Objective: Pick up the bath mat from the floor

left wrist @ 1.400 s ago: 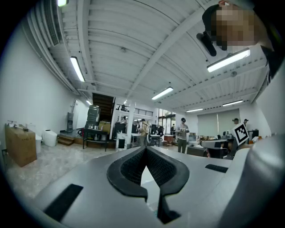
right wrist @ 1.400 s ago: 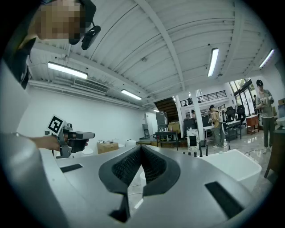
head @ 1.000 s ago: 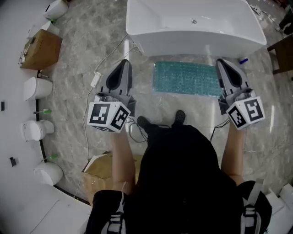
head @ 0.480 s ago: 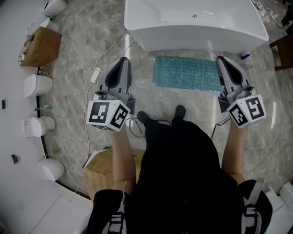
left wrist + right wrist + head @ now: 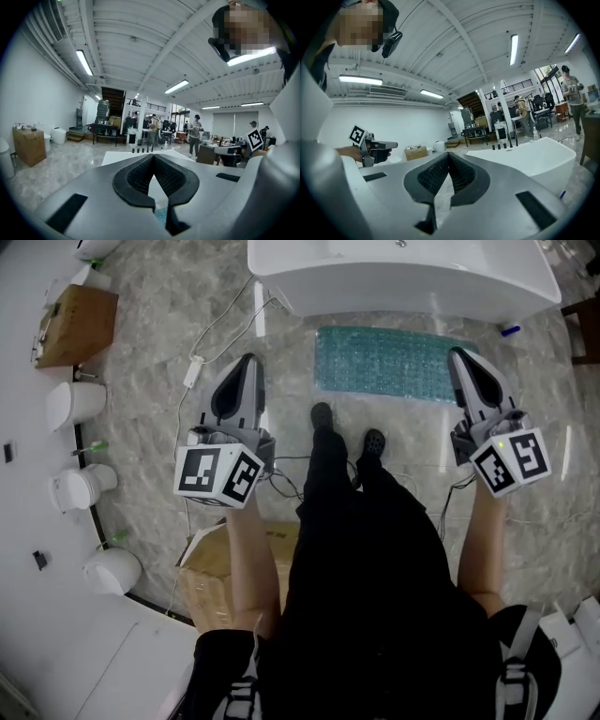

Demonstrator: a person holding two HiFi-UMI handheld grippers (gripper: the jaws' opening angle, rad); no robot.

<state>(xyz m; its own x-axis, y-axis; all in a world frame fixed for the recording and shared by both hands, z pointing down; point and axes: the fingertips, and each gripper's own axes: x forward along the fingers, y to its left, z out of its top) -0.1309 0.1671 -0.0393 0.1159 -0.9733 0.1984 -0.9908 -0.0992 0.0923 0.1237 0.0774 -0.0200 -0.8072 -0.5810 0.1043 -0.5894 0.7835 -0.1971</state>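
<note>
The teal bath mat (image 5: pixel 394 364) lies flat on the marble floor in front of the white bathtub (image 5: pixel 403 277). In the head view my left gripper (image 5: pixel 248 360) is held in the air left of the mat, and my right gripper (image 5: pixel 457 353) hovers over the mat's right end. Both are shut with nothing between the jaws; the tips meet in the left gripper view (image 5: pixel 152 155) and the right gripper view (image 5: pixel 448 153). A sliver of the mat (image 5: pixel 161 216) shows below the left jaws. Neither gripper touches the mat.
The person's shoes (image 5: pixel 322 414) stand just short of the mat's near edge. White cables (image 5: pixel 202 362) trail across the floor at left. Toilets (image 5: pixel 75 404) and a cardboard box (image 5: pixel 75 324) line the left wall. Another box (image 5: pixel 220 568) sits behind the left arm. A small blue object (image 5: pixel 509 331) lies by the tub.
The person has stepped forward: one shoe now sits close to the mat's near edge. Both grippers have come nearer to the tub and stay shut.
</note>
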